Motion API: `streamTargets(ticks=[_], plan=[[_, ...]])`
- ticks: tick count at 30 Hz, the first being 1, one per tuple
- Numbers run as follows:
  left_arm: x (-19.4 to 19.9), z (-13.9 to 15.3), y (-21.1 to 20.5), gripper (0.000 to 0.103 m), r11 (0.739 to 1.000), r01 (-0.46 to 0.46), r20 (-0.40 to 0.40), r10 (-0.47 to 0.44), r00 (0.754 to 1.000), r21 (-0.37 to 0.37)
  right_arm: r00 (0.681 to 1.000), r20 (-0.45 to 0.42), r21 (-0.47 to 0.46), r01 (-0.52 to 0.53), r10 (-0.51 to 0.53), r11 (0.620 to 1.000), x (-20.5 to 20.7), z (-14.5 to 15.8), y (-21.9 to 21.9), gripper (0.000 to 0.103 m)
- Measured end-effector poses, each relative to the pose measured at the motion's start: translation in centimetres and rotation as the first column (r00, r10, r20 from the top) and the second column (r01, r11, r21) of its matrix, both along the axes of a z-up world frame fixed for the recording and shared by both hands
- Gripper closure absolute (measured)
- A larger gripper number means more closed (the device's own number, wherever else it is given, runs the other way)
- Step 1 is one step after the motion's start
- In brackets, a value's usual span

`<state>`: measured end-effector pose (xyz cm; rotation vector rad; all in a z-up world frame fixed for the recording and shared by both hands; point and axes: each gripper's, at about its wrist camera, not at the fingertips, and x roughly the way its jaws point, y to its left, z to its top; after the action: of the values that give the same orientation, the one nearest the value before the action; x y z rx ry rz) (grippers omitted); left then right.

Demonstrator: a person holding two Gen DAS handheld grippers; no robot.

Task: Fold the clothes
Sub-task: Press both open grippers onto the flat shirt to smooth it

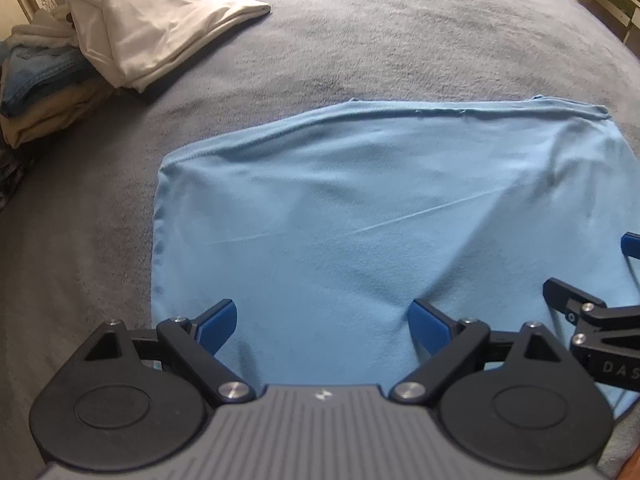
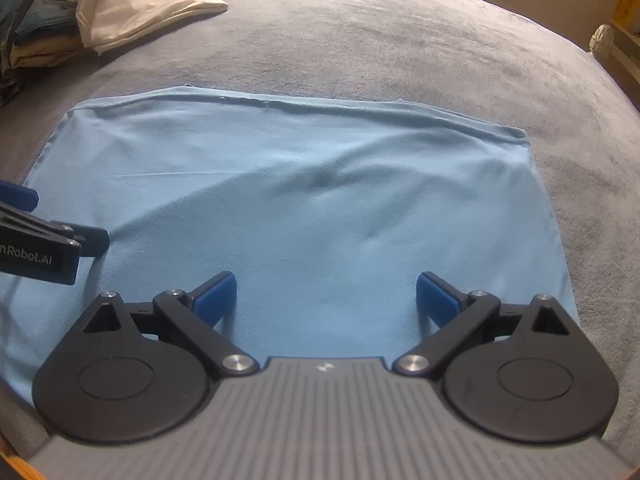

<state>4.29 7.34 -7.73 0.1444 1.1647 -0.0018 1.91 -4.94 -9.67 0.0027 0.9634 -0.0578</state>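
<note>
Left tool (image 1: 322, 326): jaws spread wide, nothing between them, poised over the near part of the blue cloth (image 1: 360, 220). Right tool (image 2: 326, 298): likewise spread and empty, over the same cloth toward its right side. The two tools sit side by side; each shows at the edge of the other's view.

Cloth: light blue, lying flat on the grey bed (image 1: 400, 40), roughly rectangular. Far edge shows a stitched hem running straight across; left and right edges look like doubled fabric, so it may already carry a fold, though the fisheye view does not settle this. Near edge is hidden under the tools. A few shallow creases run across the middle.

Handling, judged: thin, soft knit, light, no stiffness. It will drape and sag from any pinch point and can drag on the fuzzy bed cover. A single pinch would let the layers part, so hold should be at two corners at once, jaws closing over all layers near the edge.

Stage: this lie fits either a garment laid out partway through folding or one just smoothed after a fold.

Far left: white garment (image 1: 160, 32) slumped over a stack (image 1: 44, 92) of folded clothes, well apart from the blue cloth.
</note>
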Motion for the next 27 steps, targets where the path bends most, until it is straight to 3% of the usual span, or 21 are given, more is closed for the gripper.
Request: streamTargets(ticks=[7, 13, 27], plan=[[-0.3, -0.9, 1.0, 0.000, 0.998, -0.045, -0.001, 0.045, 0.999, -0.036, 0.998, 0.054, 0.015, 0.025, -0.026, 1.000, -0.4, 0.5, -0.8, 0.006], [-0.8, -1.3, 1.3, 0.000, 0.997, -0.060, 0.016, 0.060, 0.998, -0.046, 0.991, 0.115, 0.072, 0.058, -0.066, 0.996, -0.9, 1.5, -2.1, 0.006], [-1.0, -1.5, 1.7, 0.000, 0.995, -0.073, 0.024, 0.074, 0.997, -0.066, 0.992, 0.116, 0.089, 0.044, -0.054, 0.995, -1.3, 1.4, -2.0, 0.006]])
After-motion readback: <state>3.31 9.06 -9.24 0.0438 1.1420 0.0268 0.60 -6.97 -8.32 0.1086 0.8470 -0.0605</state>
